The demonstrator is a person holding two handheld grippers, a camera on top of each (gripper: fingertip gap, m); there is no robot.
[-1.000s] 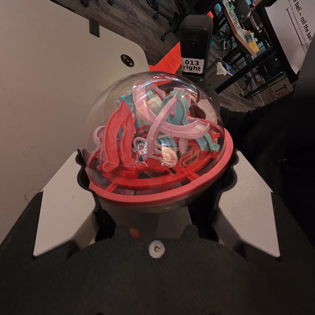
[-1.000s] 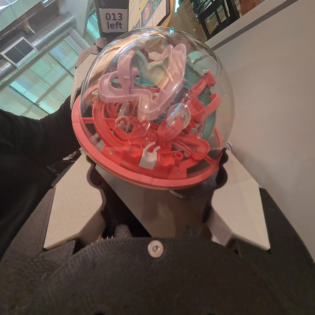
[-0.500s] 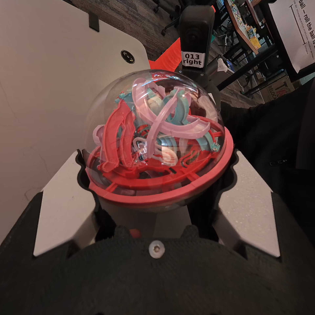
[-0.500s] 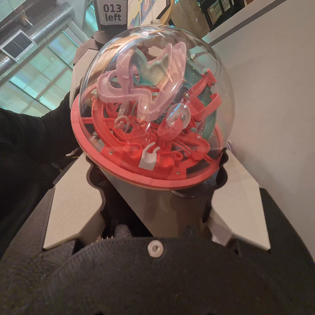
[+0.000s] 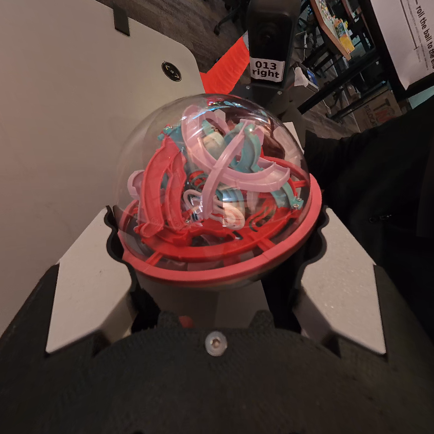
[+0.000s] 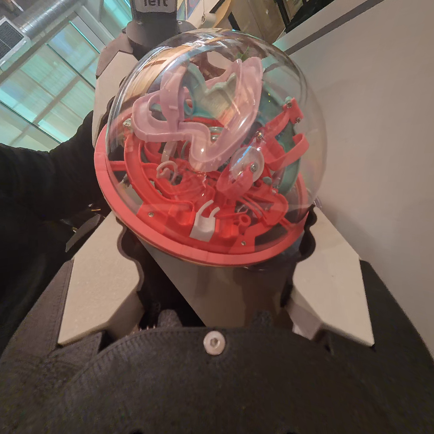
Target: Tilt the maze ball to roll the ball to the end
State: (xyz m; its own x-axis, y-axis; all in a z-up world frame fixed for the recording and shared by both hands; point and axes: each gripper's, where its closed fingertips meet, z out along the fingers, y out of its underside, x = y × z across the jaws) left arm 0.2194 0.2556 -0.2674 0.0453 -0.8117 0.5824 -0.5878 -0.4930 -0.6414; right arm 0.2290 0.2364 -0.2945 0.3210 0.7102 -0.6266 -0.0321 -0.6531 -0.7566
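Left wrist view, left to right. White table (image 5: pixel 58 117) fills the left side, with a small round black button (image 5: pixel 171 71) near its rounded corner. The left gripper (image 5: pixel 215 237) is pinching the maze ball (image 5: pixel 211 187): each white finger (image 5: pixel 91 270) presses its dark notched pad against the red rim (image 5: pixel 211 272) on either side. The clear dome faces up and away, rim tilted, higher on the right. Inside are red, pink and teal tracks; the small ball itself cannot be made out. Behind the dome stands the right gripper (image 5: pixel 270 47), its black body carrying a white label. An orange patch (image 5: pixel 225 68) lies on the floor beyond. Far right: a dark sleeve (image 5: pixel 375 187).

Right wrist view, left to right. Dark sleeve (image 6: pixel 35 176) and windows (image 6: pixel 47 70) at left. The right gripper (image 6: pixel 215 237) likewise clamps the maze ball (image 6: pixel 211 129) by its red rim (image 6: pixel 187 244), rim sloping down to the right. The left gripper (image 6: pixel 141 28) shows behind the dome. White wall (image 6: pixel 375 117) at right.
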